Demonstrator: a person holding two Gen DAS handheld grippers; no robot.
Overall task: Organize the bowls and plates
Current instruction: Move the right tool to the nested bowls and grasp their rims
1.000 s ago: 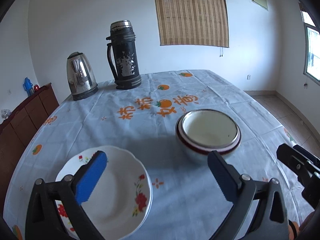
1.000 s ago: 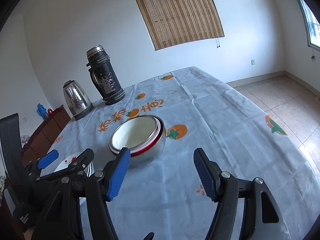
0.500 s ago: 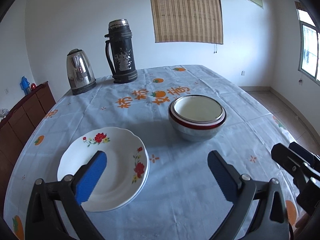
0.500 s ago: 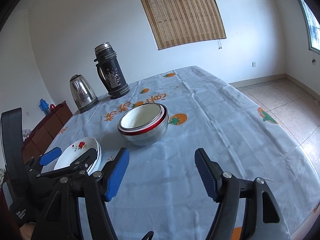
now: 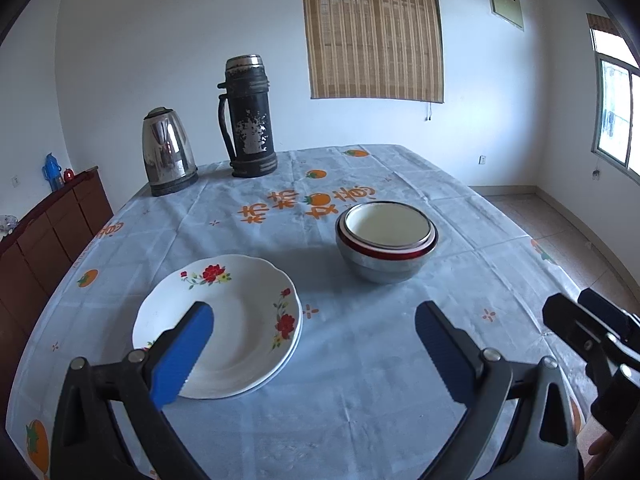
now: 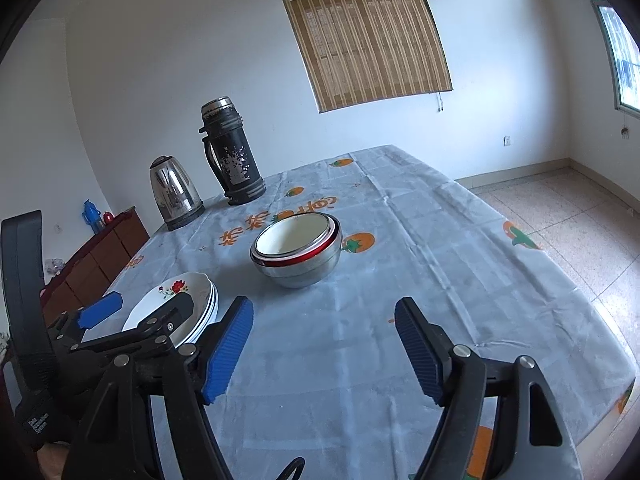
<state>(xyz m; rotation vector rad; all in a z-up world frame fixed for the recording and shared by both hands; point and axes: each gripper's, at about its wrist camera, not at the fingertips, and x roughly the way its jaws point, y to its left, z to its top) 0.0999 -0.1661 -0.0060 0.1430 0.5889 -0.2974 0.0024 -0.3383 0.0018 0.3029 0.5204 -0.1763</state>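
Note:
A stack of white floral plates [image 5: 224, 320] lies on the table at the near left; it also shows in the right wrist view [image 6: 188, 300]. A stack of nested bowls [image 5: 386, 246], steel outside with a red-rimmed white one inside, stands at the middle; it also shows in the right wrist view [image 6: 298, 254]. My left gripper [image 5: 312, 356] is open and empty, held above the near table edge, short of both stacks. My right gripper [image 6: 324, 350] is open and empty, to the right of the left one, near the table's front.
A steel kettle [image 5: 168, 152] and a tall dark thermos [image 5: 248, 118] stand at the table's far left. The table [image 5: 360, 380] has a pale blue printed cloth. A brown sideboard [image 5: 48, 232] runs along the left wall. Tiled floor [image 6: 560, 208] lies to the right.
Both grippers have pulled back and up from the table, away from the stacks. The plates and bowls now sit farther ahead. Both grippers stayed open.

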